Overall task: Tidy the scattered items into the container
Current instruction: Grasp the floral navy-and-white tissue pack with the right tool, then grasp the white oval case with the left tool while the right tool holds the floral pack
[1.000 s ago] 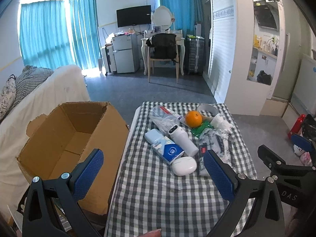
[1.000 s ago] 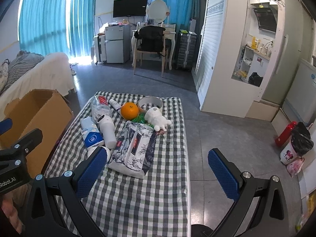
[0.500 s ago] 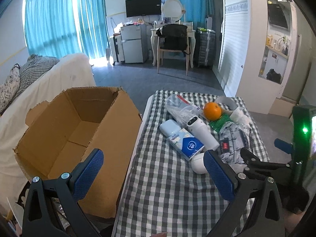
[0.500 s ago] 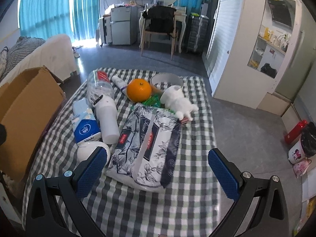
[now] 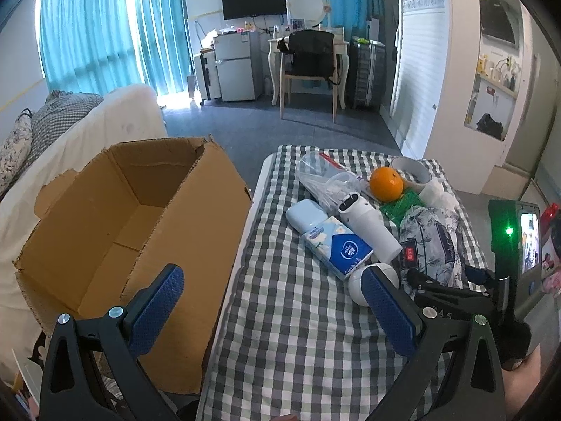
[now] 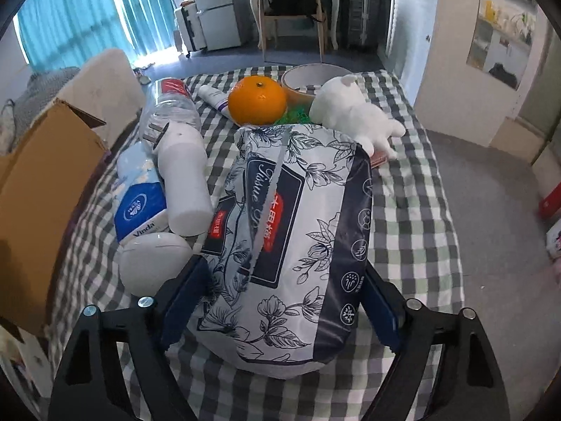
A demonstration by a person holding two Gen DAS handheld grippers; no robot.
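A floral tissue pack (image 6: pixel 294 231) lies on the checked table (image 6: pixel 413 210). My right gripper (image 6: pixel 280 301) is open, its blue fingers on either side of the pack's near end. Beside the pack lie a white oval case (image 6: pixel 150 263), a blue Vinda tissue packet (image 6: pixel 140 203), a white plug device (image 6: pixel 182 175), a water bottle (image 6: pixel 175 105), an orange (image 6: pixel 257 100) and a white plush toy (image 6: pixel 354 115). My left gripper (image 5: pixel 273 308) is open and empty above the table's near left edge, next to the open cardboard box (image 5: pixel 115 224).
A round bowl (image 6: pixel 315 77) and a small tube (image 6: pixel 214 98) sit at the table's far end. A white sofa (image 5: pixel 87 133) stands behind the box. A chair and desk (image 5: pixel 308 66) stand at the far wall. Grey floor lies to the right of the table.
My right gripper has moved forward and down until its open fingers straddle the floral tissue pack. My left gripper has shifted a little toward the table.
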